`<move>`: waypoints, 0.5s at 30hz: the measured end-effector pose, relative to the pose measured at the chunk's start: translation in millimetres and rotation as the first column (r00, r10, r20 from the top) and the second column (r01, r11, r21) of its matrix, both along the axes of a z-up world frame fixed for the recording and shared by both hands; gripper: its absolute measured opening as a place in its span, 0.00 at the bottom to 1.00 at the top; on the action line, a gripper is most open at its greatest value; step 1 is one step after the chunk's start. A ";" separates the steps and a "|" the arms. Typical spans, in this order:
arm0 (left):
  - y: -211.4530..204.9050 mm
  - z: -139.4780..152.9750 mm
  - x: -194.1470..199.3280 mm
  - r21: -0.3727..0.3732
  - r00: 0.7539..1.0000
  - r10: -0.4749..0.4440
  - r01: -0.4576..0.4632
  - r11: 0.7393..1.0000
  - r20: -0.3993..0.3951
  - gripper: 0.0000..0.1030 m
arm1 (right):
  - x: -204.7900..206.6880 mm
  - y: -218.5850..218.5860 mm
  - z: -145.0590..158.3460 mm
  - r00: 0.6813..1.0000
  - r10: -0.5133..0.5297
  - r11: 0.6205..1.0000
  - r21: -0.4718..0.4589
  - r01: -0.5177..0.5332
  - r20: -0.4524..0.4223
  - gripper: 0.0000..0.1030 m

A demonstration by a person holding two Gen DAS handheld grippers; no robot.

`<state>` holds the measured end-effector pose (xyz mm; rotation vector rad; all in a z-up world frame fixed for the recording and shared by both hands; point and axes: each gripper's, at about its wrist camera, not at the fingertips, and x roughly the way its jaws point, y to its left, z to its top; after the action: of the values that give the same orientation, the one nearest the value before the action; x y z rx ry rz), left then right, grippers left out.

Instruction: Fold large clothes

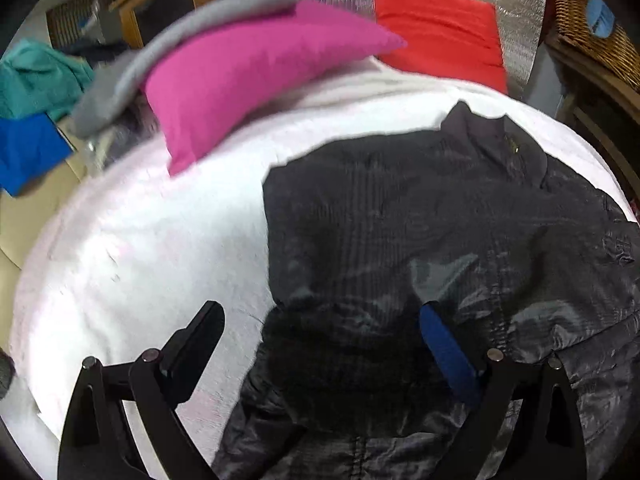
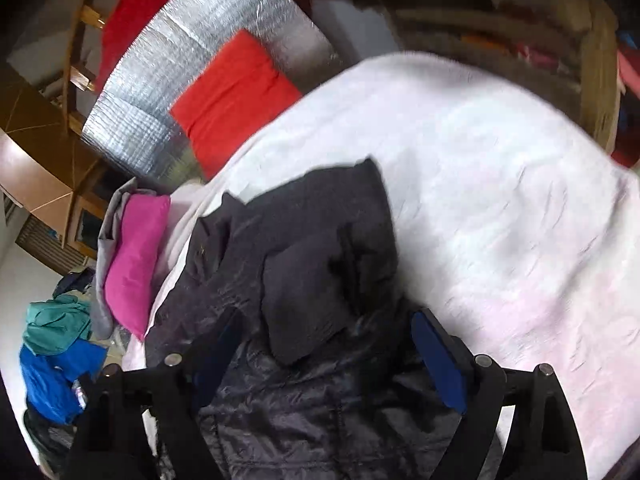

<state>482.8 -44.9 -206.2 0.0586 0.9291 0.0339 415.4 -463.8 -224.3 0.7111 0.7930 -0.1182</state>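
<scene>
Dark jacket [image 1: 420, 240] lying partly folded on the white bed [image 1: 140, 260], both your left gripper [image 1: 320, 320] and right gripper [image 2: 324, 332] hovering with fingers spread and empty: its slick, shiny fabric may slide open if you pinch only 1 layer.

A jacket [image 1: 420, 216] lies spread on a blanket-covered bed [image 1: 152, 240], with cushions behind it.

Seen from the left wrist, the jacket takes up the right half of the bed, its collar at the far end. A cushion [image 1: 248, 76] lies behind and to its left, a folded garment [image 1: 192, 40] resting on top of it. A second cushion [image 1: 440, 36] leans against the foil-faced panel [image 1: 516, 12] at the head of the bed. Off the bed's left edge sits a heap of clothes [image 1: 36, 112]. A wicker basket [image 1: 592, 28] stands far right.
</scene>
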 end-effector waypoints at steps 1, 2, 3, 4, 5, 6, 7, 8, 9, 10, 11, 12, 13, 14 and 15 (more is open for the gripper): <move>-0.8 3.1 -1.6 0.007 1.000 0.002 -0.002 1.000 0.018 0.95 | 1.8 -3.0 -1.5 1.000 -0.019 1.000 -0.012 0.020 0.007 0.86; -1.3 3.7 -2.7 0.005 1.000 0.000 0.000 1.000 0.026 0.95 | 3.9 -6.5 -4.2 1.000 -0.028 0.999 -0.014 0.028 0.003 0.86; -2.6 4.6 -4.1 0.004 0.999 -0.004 0.004 1.000 0.034 0.95 | 10.9 -7.8 -9.5 0.999 -0.032 0.999 -0.020 0.032 -0.014 0.86; -2.5 4.7 -4.3 0.008 0.999 -0.005 0.005 1.000 0.037 0.95 | 20.0 -8.5 -17.6 0.998 -0.041 0.998 -0.040 0.039 -0.043 0.86; -5.8 0.7 -0.7 0.017 0.999 -0.004 0.003 1.000 0.036 0.95 | 27.5 -8.4 -24.0 0.997 -0.047 0.998 -0.055 0.043 -0.059 0.86; -7.1 -0.2 0.0 0.027 0.999 -0.005 0.004 1.000 0.038 0.95 | 34.4 -9.4 -31.4 0.996 -0.048 0.997 -0.065 0.043 -0.080 0.85; -8.0 -1.3 0.2 0.039 0.999 -0.009 0.007 0.999 0.040 0.95 | 43.8 -10.0 -42.0 0.993 -0.046 0.997 -0.062 0.039 -0.108 0.84; -9.4 -1.4 -3.9 0.050 0.999 -0.009 0.007 0.999 0.041 0.95 | 48.5 -9.4 -49.0 0.992 -0.041 0.998 -0.052 0.035 -0.123 0.82; -11.2 -0.4 -4.4 0.056 0.999 -0.008 0.006 0.998 0.043 0.95 | 52.6 -8.9 -55.8 0.991 -0.034 0.999 -0.029 0.031 -0.131 0.72; -11.0 -0.3 -4.1 0.054 0.999 -0.011 0.008 0.999 0.046 0.95 | 55.7 -5.6 -60.2 0.990 -0.027 1.000 -0.009 0.026 -0.137 0.63; -8.7 1.5 -4.6 0.050 0.999 -0.013 0.010 0.999 0.049 0.95 | 58.0 -0.7 -59.0 0.990 -0.023 0.999 -0.027 0.019 -0.140 0.56; -8.2 3.1 -5.0 0.046 0.998 -0.014 0.011 0.999 0.059 0.95 | 59.1 7.9 -53.1 0.990 -0.007 0.997 -0.074 -0.004 -0.139 0.49; -8.6 4.0 -5.1 0.043 0.998 -0.015 0.012 0.999 0.067 0.95 | 58.5 17.2 -44.4 0.991 0.002 0.991 -0.133 -0.020 -0.135 0.43; -8.5 5.1 -4.8 0.040 0.997 -0.017 0.014 0.999 0.078 0.95 | 56.7 21.8 -38.0 0.993 0.007 0.987 -0.156 -0.026 -0.121 0.41; -7.8 7.6 -6.1 0.038 0.996 -0.018 0.015 0.999 0.090 0.95 | 53.7 26.0 -30.2 0.995 0.016 0.984 -0.176 -0.034 -0.102 0.39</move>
<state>476.7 -52.7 -198.6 0.0987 0.8374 0.0383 469.1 -437.8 -254.5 0.5296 0.8754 -0.2008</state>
